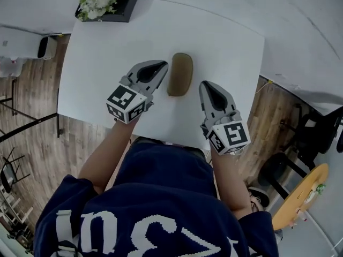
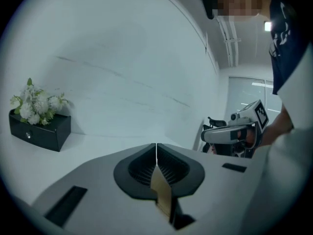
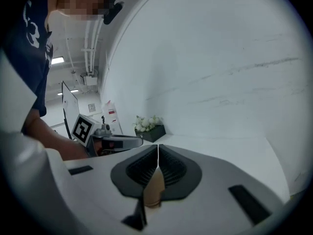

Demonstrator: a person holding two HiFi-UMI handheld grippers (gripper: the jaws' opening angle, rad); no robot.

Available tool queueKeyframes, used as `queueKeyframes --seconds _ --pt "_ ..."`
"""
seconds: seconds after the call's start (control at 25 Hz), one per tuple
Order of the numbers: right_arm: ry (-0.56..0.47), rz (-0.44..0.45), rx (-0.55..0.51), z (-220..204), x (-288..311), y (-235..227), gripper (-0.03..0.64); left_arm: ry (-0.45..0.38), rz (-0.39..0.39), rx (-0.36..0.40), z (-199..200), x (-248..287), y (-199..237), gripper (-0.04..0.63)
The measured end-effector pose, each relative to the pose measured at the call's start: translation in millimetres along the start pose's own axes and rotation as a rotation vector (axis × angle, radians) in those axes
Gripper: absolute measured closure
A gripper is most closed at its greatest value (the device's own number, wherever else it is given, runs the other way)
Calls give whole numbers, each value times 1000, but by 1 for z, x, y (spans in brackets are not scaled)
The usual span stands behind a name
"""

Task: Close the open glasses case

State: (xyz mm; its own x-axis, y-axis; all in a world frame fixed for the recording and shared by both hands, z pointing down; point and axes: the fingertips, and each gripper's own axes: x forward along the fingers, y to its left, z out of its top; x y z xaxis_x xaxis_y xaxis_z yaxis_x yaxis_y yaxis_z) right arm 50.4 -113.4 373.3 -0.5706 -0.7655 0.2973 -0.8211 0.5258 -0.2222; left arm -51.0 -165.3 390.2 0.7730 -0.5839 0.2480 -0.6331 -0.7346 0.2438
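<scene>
An oblong brown glasses case (image 1: pixel 179 74) lies in the middle of the white table (image 1: pixel 225 47); from above it shows one rounded top, with the lid looking down. My left gripper (image 1: pixel 162 66) is just left of the case, jaws pressed together and empty. My right gripper (image 1: pixel 205 85) sits to the case's right, slightly nearer me, also shut with nothing held. In the left gripper view the jaws (image 2: pixel 156 147) meet in a thin slit, and the right gripper (image 2: pixel 217 133) shows beyond. The right gripper view shows its own tips (image 3: pixel 158 148) closed and the left gripper (image 3: pixel 120 142) opposite. Neither gripper view shows the case.
A black planter box with white flowers (image 1: pixel 104 4) stands at the table's far left corner, also seen as the planter (image 2: pixel 40 127) and the planter (image 3: pixel 149 127). A white wall runs behind the table. Wooden floor, a dark chair (image 1: pixel 300 138) and a round yellow table (image 1: pixel 303 194) lie to the right.
</scene>
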Motion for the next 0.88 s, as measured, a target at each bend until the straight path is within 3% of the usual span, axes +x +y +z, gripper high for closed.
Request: queueKeyframes --seconds 0.2,0.32,0.52,0.88 --pt "180 34 63 -69 17 12 585 64 -106 14 -19 28 -3 578" --pt "282 63 91 -107 21 20 546 118 -155 48 -33 41 -9 578" --pt "429 123 142 -152 21 45 560 193 -218 79 -54 52 -16 578" --pt "373 -8 131 -145 29 0 577 293 -245 164 -75 63 -26 578"
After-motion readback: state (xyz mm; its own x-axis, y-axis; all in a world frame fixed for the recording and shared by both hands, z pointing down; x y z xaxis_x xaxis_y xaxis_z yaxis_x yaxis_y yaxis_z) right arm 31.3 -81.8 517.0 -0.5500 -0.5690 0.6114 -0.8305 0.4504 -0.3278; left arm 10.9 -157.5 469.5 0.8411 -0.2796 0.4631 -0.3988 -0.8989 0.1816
